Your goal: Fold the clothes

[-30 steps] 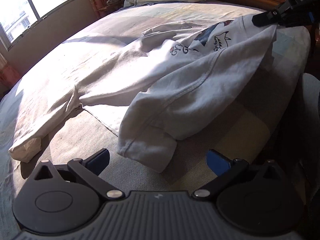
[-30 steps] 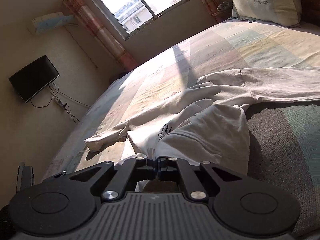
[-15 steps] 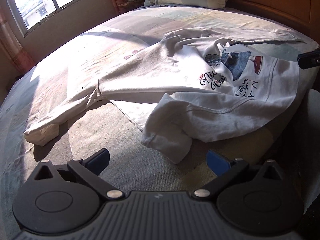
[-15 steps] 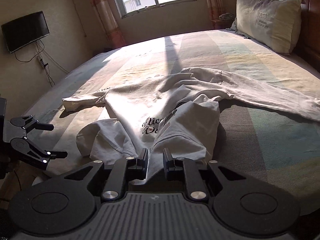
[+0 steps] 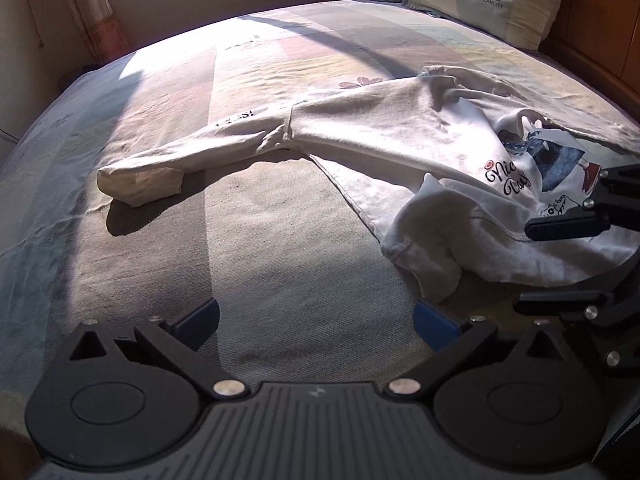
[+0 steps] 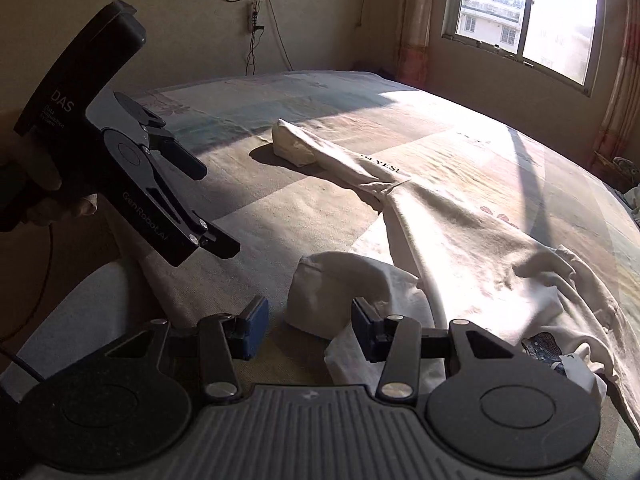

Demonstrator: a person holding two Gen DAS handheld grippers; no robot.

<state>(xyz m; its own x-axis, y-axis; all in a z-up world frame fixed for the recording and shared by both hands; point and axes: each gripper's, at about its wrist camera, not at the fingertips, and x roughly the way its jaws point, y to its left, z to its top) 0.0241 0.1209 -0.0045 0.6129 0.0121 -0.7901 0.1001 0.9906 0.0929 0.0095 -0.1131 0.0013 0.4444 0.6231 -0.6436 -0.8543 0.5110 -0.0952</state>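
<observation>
On the bed, rumpled white sweatshirt

Hard daylight enters through the window, whose panes are blown out to near white; it falls in a broad bright band across the bed, crossed by dark curved bar-shaped shadows; the white sweatshirt glares where the sun strikes it, losing fabric detail, and its sleeve cuff casts a sharp dark shadow on the cover; the walls and room corners stay dim and brownish; both views bend strongly at the edges, so the bed bulges like a dome and black vignetting fills the corners; focus is crisp throughout, with slight softness and purple fringing at the rim.
</observation>
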